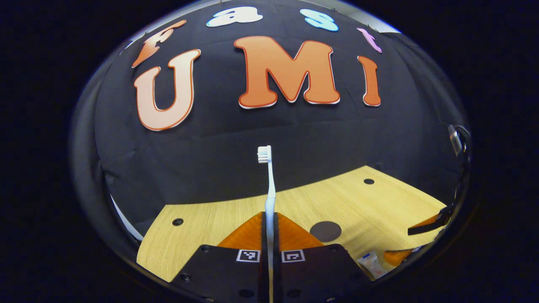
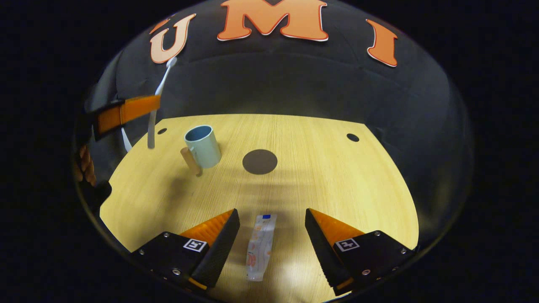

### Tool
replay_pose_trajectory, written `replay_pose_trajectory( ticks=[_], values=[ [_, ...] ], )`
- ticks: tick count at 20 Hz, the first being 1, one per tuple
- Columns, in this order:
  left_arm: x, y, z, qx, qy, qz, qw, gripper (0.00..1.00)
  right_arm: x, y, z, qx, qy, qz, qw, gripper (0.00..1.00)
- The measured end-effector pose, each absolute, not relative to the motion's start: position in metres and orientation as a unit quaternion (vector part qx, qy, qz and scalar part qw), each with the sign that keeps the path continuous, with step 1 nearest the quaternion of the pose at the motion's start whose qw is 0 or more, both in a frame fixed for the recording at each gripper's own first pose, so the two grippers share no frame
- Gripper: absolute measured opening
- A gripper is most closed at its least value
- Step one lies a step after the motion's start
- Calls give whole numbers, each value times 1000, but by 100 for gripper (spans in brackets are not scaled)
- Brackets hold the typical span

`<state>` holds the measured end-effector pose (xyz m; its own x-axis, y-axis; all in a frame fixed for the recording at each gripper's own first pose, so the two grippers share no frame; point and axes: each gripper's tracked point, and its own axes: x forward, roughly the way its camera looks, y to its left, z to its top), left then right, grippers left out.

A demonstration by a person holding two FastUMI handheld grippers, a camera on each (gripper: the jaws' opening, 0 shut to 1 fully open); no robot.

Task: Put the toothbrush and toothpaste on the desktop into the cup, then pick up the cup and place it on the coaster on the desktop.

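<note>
Your left gripper (image 1: 269, 227) clamps the toothbrush (image 1: 269, 185) upright; your right gripper (image 2: 272, 235) gapes wide around the toothpaste (image 2: 261, 246) at the table's (image 2: 337, 176) near edge.

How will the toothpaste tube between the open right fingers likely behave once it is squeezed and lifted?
The toothpaste tube lies flat on the desktop, so it probably won't roll. It looks small and soft-walled, so it is likely light and may dent or sag. Its glossy skin could slip in the right gripper.
</note>
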<state>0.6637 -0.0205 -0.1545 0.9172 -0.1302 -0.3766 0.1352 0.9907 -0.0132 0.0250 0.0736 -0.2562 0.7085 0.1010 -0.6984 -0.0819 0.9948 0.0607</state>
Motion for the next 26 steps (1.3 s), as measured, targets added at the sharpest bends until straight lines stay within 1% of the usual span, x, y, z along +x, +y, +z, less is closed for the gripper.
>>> replay_pose_trajectory(
  ticks=[2,7,11,14,15,16,17,18,19,20,26],
  values=[
    [695,-15,-139,18,162,-55,985,4,21,75,-270,7,400,59,914,95],
    [721,-16,-117,23,97,-50,994,4,12,82,-305,10,442,68,894,94],
    [740,-16,-121,-4,81,-44,996,4,10,87,-320,8,462,75,884,85],
    [752,-21,-142,-25,97,-49,994,4,11,91,-330,3,473,78,877,78],
    [755,-21,-150,-34,102,-48,993,4,9,91,-332,2,478,80,875,75],
    [758,-20,-156,-41,106,-44,993,4,9,91,-332,1,480,81,874,74],
    [761,-21,-164,-46,112,-40,992,4,8,91,-334,-1,483,81,872,69],
    [763,-22,-173,-50,119,-39,991,4,8,90,-336,-2,485,80,871,73],
    [765,-22,-179,-55,126,-37,990,4,7,89,-338,0,487,81,870,70],
    [767,-23,-187,-62,134,-36,988,4,6,88,-339,1,489,81,869,63],
    [766,-21,-239,-86,180,-17,980,4,2,85,-342,-6,492,85,866,64]
  ],
)
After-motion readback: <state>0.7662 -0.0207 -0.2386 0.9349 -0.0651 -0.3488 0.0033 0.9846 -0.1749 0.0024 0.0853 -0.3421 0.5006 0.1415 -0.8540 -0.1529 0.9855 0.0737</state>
